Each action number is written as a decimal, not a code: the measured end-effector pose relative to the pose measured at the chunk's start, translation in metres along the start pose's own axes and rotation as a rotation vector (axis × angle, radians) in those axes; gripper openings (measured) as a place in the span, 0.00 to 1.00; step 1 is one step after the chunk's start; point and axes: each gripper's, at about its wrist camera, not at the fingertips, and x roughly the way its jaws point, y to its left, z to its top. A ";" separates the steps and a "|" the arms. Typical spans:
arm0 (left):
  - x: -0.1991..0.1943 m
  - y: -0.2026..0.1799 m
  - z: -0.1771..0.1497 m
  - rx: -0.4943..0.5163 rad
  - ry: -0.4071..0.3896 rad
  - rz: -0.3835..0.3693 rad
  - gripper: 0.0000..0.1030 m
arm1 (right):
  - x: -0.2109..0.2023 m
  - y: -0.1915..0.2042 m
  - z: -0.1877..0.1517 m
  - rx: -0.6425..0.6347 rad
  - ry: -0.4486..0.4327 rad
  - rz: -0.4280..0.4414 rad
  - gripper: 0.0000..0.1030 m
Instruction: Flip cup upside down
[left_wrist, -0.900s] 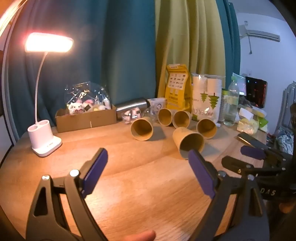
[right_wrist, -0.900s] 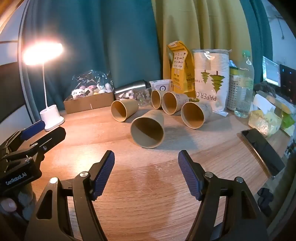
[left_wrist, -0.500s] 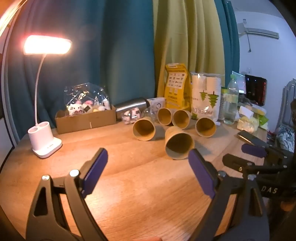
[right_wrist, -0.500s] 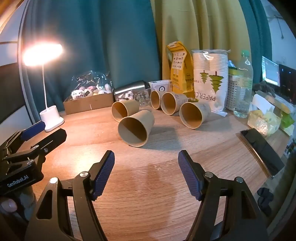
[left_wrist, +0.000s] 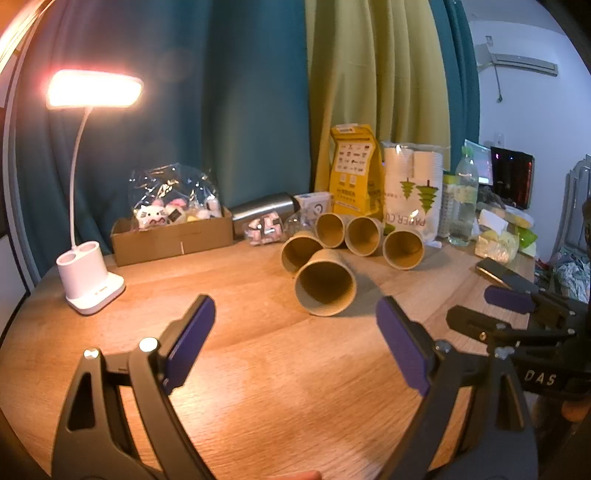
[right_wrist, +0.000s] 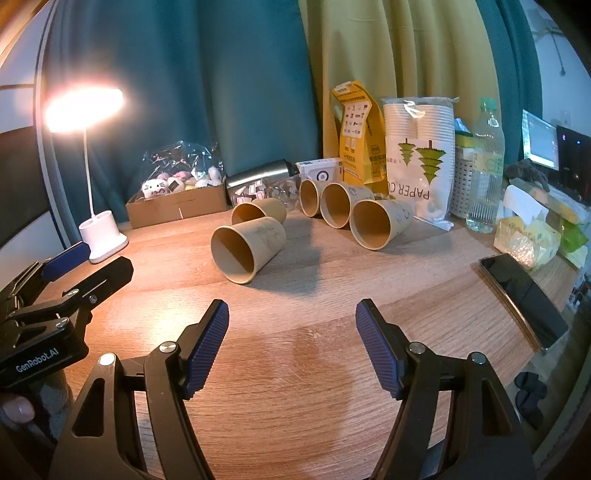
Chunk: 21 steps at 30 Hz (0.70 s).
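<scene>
Left wrist view: wooden table (left_wrist: 258, 369), nearest paper cup (left_wrist: 325, 282) on its side, mouth toward us, dead ahead of the left gripper (left_wrist: 295, 343), spread wide and empty. Right gripper (right_wrist: 291, 347), equally agape and empty, sees it front-left; left looks nearer.

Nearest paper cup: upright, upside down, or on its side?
On its side. The nearest paper cup lies on the table, open mouth facing the cameras, empty, with no claw touching it.
</scene>
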 end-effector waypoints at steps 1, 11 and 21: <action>0.000 0.000 0.000 0.001 0.000 -0.001 0.88 | 0.000 0.000 0.000 0.000 0.001 0.000 0.72; 0.000 0.000 0.000 0.002 0.000 0.000 0.87 | 0.000 0.000 0.000 0.002 0.002 0.000 0.72; 0.000 -0.001 0.000 0.002 0.000 0.000 0.87 | 0.000 0.000 0.000 0.002 0.002 0.001 0.72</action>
